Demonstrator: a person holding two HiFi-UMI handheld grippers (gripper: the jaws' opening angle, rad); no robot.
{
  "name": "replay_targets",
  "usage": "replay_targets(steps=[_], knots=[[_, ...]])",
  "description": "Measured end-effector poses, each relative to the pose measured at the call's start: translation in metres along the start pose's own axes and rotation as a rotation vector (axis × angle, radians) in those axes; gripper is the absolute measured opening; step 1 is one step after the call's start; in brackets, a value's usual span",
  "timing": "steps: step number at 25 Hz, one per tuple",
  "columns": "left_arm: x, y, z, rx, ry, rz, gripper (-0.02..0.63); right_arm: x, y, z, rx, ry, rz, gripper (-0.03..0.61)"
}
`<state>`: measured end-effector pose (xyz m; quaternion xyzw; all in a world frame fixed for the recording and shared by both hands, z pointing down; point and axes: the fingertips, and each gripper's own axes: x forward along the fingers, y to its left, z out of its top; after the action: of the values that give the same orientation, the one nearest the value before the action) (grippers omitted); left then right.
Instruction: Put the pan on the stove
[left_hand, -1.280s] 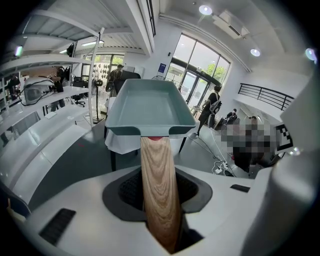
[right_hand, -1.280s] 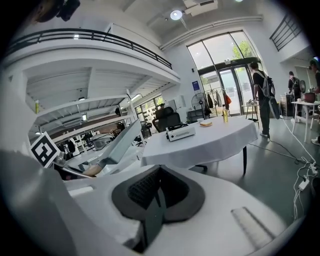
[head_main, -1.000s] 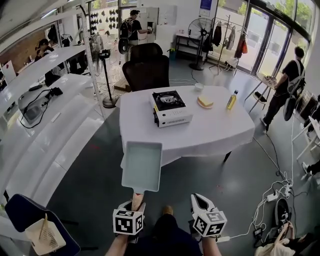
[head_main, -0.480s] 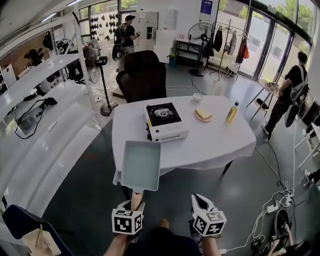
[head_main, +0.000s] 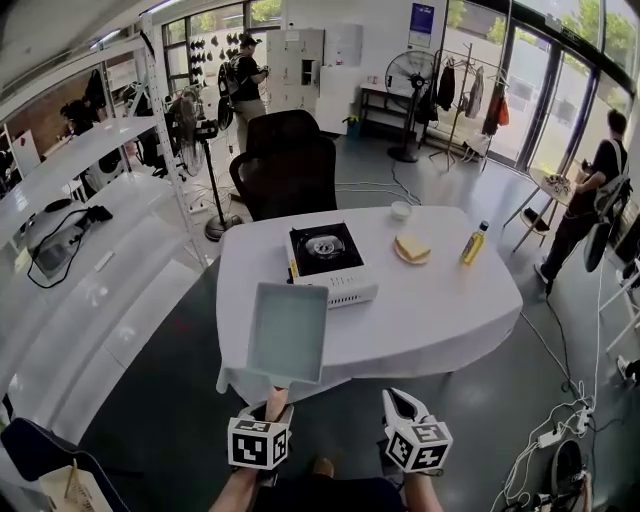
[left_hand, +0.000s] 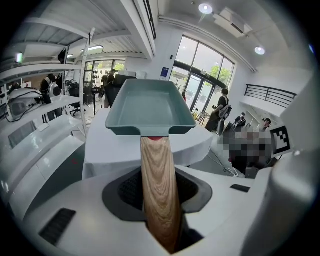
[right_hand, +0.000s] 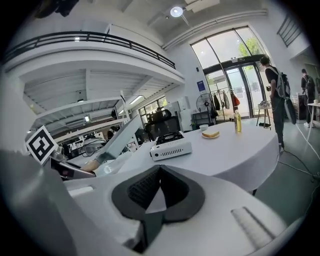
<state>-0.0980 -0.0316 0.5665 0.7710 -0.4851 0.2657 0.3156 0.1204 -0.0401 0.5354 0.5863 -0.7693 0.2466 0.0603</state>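
A rectangular teal pan (head_main: 288, 332) with a wooden handle (left_hand: 159, 190) hangs in the air at the near edge of the round white table (head_main: 440, 310). My left gripper (head_main: 277, 405) is shut on that handle, and the pan (left_hand: 149, 107) stands level in front of it. The white portable stove (head_main: 328, 262) with a black burner top sits on the table beyond the pan; the right gripper view shows the stove (right_hand: 171, 146) too. My right gripper (head_main: 400, 405) is shut and holds nothing, low beside the left one and short of the table.
On the table right of the stove lie bread on a plate (head_main: 411, 248), a yellow bottle (head_main: 473, 243) and a small white bowl (head_main: 401, 209). A black chair (head_main: 290, 165) stands behind the table, white shelving (head_main: 90, 290) runs along the left, a person (head_main: 600, 190) stands at right, and cables (head_main: 560, 440) lie on the floor.
The table and stove have come nearer as I move toward them. The pan stays in the left gripper's hold, and the right gripper keeps its place beside it.
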Motion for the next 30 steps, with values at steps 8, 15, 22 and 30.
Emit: replay_targets(steps=[8, 15, 22, 30], knots=[[0.014, -0.002, 0.007, -0.022, 0.002, 0.012, 0.126, 0.016, -0.016, 0.008, 0.004, 0.006, 0.006, 0.002], [0.019, -0.004, -0.003, -0.041, 0.028, 0.021, 0.126, 0.009, -0.022, -0.01, 0.037, 0.027, -0.006, 0.002], [0.034, -0.001, -0.003, -0.045, 0.045, 0.021, 0.126, 0.019, -0.027, -0.014, 0.044, 0.043, -0.009, 0.002], [0.068, 0.003, 0.038, -0.065, 0.043, 0.016, 0.126, 0.053, -0.046, 0.018, 0.014, 0.041, -0.014, 0.002]])
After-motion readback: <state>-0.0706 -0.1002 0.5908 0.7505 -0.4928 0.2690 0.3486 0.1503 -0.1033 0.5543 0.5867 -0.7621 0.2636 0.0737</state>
